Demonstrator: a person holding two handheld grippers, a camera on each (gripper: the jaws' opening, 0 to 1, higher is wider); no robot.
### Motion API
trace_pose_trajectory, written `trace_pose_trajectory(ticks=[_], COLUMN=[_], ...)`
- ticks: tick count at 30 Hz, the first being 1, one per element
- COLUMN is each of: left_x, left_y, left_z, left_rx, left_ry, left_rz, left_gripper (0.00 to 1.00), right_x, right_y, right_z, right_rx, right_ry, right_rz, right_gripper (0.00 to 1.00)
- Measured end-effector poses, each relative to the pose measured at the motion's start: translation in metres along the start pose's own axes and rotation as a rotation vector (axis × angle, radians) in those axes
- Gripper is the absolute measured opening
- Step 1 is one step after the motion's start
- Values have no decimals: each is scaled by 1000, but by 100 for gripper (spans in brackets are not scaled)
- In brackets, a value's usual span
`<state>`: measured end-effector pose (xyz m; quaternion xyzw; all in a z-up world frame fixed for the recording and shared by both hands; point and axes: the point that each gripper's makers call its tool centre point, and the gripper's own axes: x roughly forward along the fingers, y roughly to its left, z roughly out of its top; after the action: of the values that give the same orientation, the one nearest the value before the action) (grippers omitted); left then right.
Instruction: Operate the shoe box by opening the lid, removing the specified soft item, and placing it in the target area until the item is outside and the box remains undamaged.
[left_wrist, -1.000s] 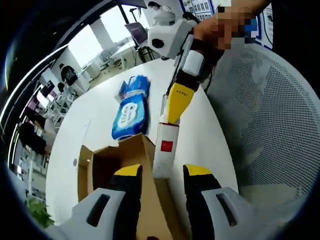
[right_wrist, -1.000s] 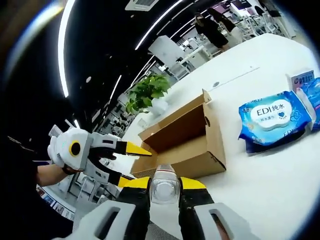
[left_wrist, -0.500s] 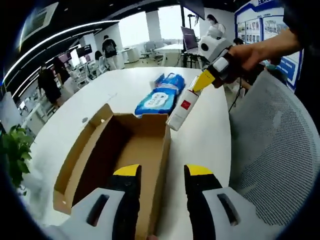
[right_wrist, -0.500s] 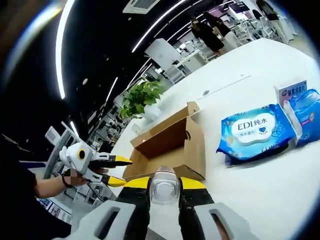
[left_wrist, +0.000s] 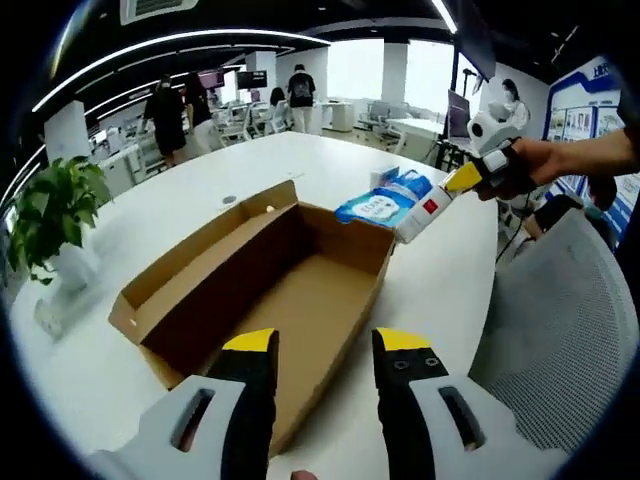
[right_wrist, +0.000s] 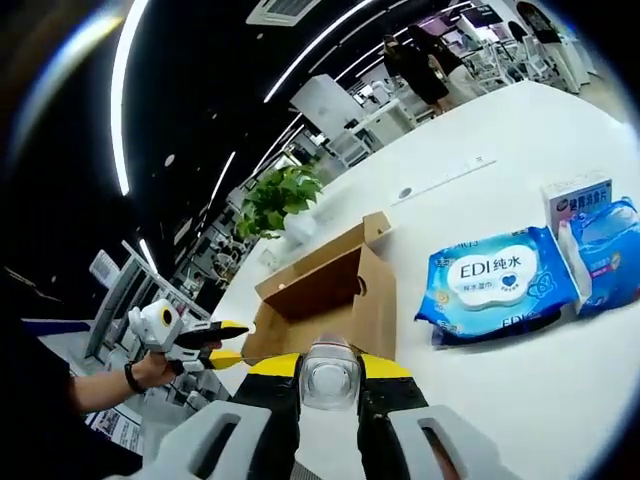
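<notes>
We see the open shoe box (left_wrist: 262, 283) on the white counter (left_wrist: 200, 205), just ahead of our left gripper (left_wrist: 325, 352), jaws spread and empty. Our right gripper (right_wrist: 329, 372) pinches a white bottle (right_wrist: 330, 375) beyond the box, near the blue wipes pack (right_wrist: 497, 285).

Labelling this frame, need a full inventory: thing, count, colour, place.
box: 1, brown cardboard, open and empty, on the table.
wipes pack: 1, blue and white, on the table past the box.
second pack: 1, blue, beside the wipes pack.
small carton: 1, white and blue, behind the packs.
plant: 1, green, white pot, table edge.
table: 1, white.
mesh chair: 1, grey.
bottle: 1, white with a red mark, in the right gripper.
right gripper: shut on the bottle.
left gripper: open, over the box.
</notes>
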<state>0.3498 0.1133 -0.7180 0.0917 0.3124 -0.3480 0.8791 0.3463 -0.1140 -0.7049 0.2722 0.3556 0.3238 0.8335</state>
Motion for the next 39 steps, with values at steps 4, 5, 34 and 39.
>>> trace_pose_trajectory(ticks=[4, 5, 34, 39], left_x=[-5, -6, -17, -15], left_y=[6, 7, 7, 6], left_z=[-2, -2, -5, -4], left_rx=[-49, -60, -190, -196], left_ry=[-13, -17, -58, -58], left_rz=[34, 41, 140, 140], left_gripper=[39, 40, 39, 39], right_x=[1, 1, 3, -2], right_y=[-2, -2, -20, -27], right_z=[3, 5, 66, 85], right_rx=[-11, -15, -73, -71], right_ry=[21, 24, 65, 42], right_rz=[10, 12, 21, 13], right_gripper=[17, 17, 16, 16])
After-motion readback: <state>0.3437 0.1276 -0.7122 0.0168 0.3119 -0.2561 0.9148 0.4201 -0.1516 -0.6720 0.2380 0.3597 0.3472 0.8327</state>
